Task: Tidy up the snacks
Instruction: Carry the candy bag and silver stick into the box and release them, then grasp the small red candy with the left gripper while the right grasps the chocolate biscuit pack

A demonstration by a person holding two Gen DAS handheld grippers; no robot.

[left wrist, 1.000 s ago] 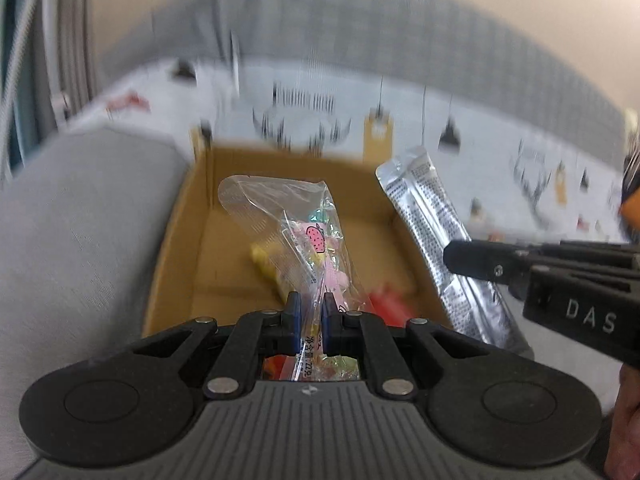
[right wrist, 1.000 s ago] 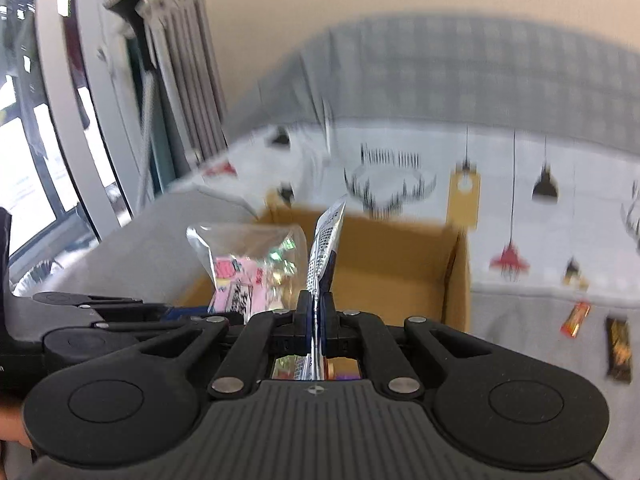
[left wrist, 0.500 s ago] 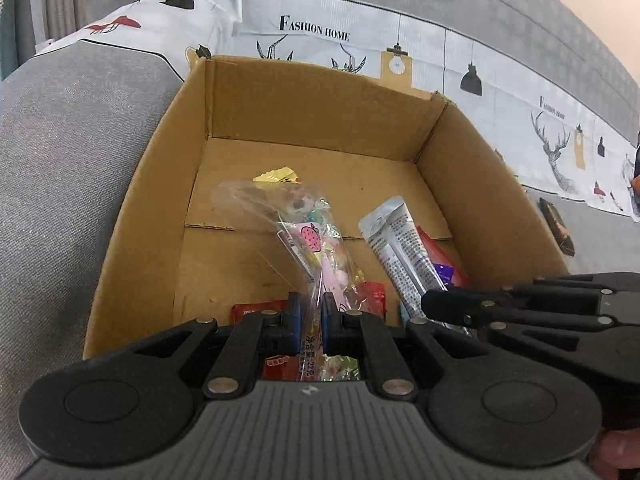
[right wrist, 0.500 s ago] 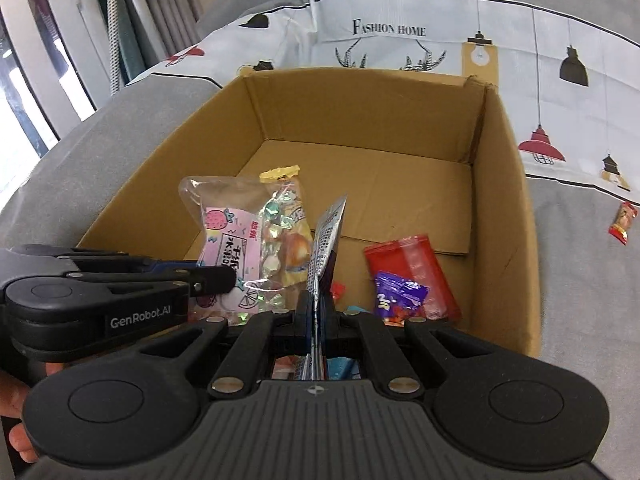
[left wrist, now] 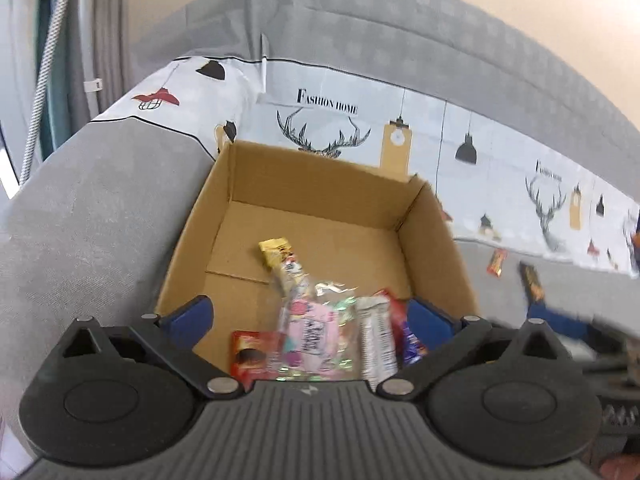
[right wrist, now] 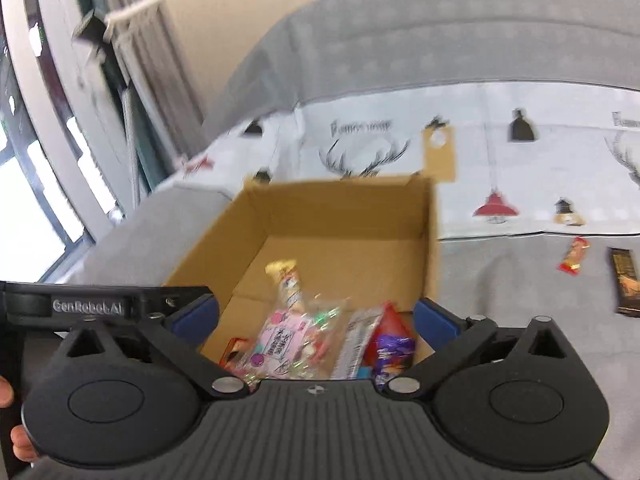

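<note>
- While both jaws stand wide and hold nothing, the left gripper and right gripper hover above one cardboard box at frame centre.
- Inside, lower centre: one pink candy bag, one silver sachet, one yellow packet.
- Two snack bars lie right, on the grey sofa.

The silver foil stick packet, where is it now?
In both views the silver foil stick packet lies inside the cardboard box, near its front right, between the clear pink candy bag and a red wrapper.
</note>
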